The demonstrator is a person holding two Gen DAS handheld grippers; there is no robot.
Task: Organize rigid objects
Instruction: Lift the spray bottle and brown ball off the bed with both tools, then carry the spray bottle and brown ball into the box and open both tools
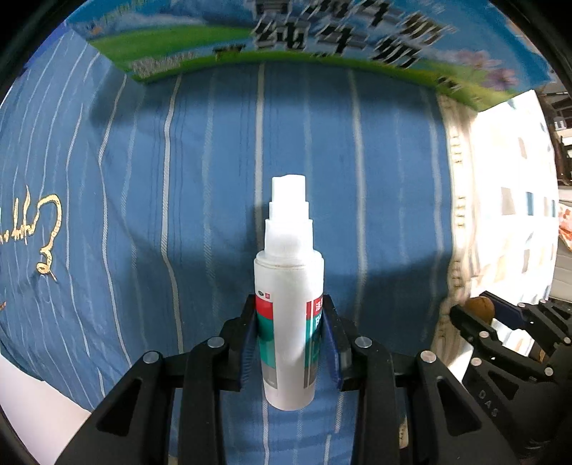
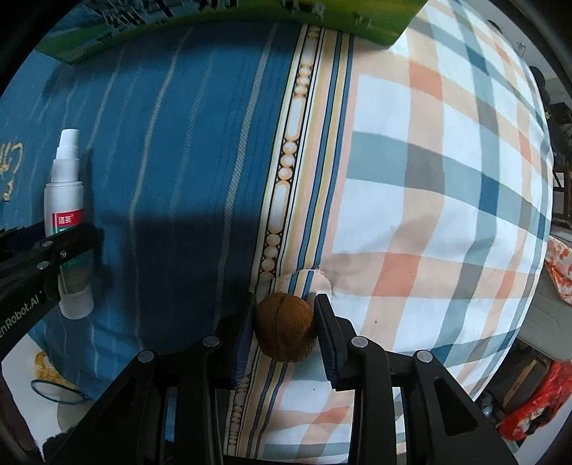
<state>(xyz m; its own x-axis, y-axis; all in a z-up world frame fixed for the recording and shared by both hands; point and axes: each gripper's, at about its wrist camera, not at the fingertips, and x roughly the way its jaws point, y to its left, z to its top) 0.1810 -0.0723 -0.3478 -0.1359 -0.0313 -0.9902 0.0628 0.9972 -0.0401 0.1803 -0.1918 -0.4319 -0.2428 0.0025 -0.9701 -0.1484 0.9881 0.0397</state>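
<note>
My left gripper (image 1: 289,314) is shut on a white spray bottle (image 1: 289,286) with a red and teal label, held above the blue striped bedsheet (image 1: 178,214). The bottle also shows at the left of the right wrist view (image 2: 68,214), between the left gripper's fingers (image 2: 71,239). My right gripper (image 2: 284,314) is shut on a brown walnut (image 2: 284,331), over the seam between blue sheet and plaid cloth. The right gripper (image 1: 479,307) and the walnut (image 1: 479,308) show at the right of the left wrist view.
A green and blue milk carton box (image 1: 286,39) stands at the far side, also in the right wrist view (image 2: 214,21). A plaid quilt (image 2: 429,214) covers the right. A red bag (image 2: 529,404) lies on the floor beyond the bed edge.
</note>
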